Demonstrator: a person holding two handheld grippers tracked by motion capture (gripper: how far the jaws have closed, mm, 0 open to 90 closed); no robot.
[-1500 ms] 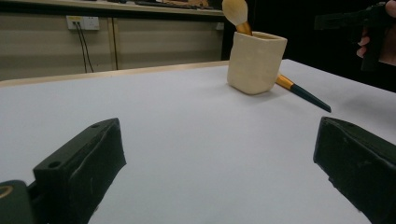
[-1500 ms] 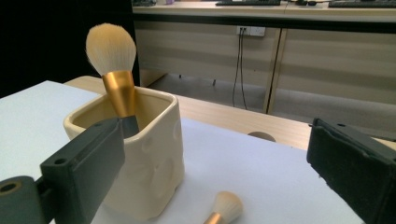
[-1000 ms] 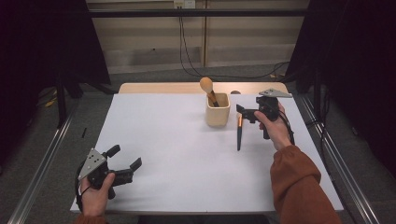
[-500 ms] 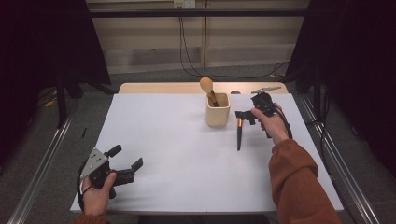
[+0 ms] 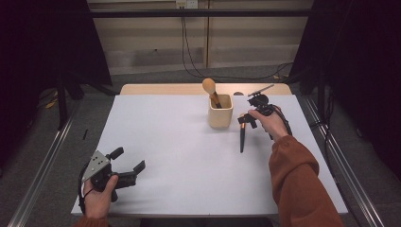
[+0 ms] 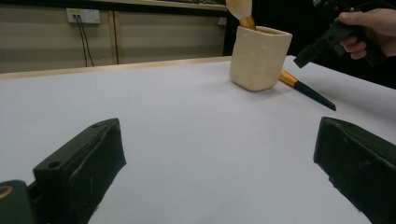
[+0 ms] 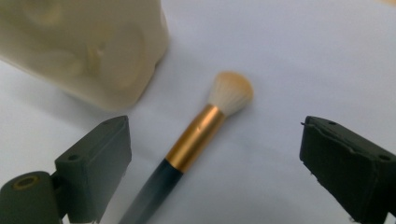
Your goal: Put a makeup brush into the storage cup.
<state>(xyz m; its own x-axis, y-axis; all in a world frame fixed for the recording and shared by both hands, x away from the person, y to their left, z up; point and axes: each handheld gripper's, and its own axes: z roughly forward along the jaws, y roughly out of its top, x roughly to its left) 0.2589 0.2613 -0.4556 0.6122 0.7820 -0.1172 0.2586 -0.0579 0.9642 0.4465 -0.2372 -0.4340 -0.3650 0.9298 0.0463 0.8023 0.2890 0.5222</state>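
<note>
A makeup brush (image 5: 242, 138) with a black handle, gold ferrule and pale bristles lies on the white table just right of a cream cup (image 5: 221, 111). A second brush (image 5: 208, 86) stands in the cup. My right gripper (image 5: 247, 121) hovers over the lying brush's head end, open. In the right gripper view the brush (image 7: 196, 140) lies between the jaws (image 7: 215, 144) without touching either pad, and the cup (image 7: 93, 46) is close at the upper left. These jaws have just been closing a little. My left gripper (image 5: 127, 164) rests open near the front left edge, with nothing in it.
The left gripper view (image 6: 219, 154) looks across bare white table (image 6: 163, 116) to the cup (image 6: 259, 58), the lying brush (image 6: 306, 91) and the other hand's gripper (image 6: 327, 39). A wooden strip (image 5: 165, 89) borders the table's far edge. Metal rails (image 5: 42, 170) run along both sides.
My right hand has shifted left toward the cup and slightly down over the lying brush's head. The left hand and the brushes have stayed put.
</note>
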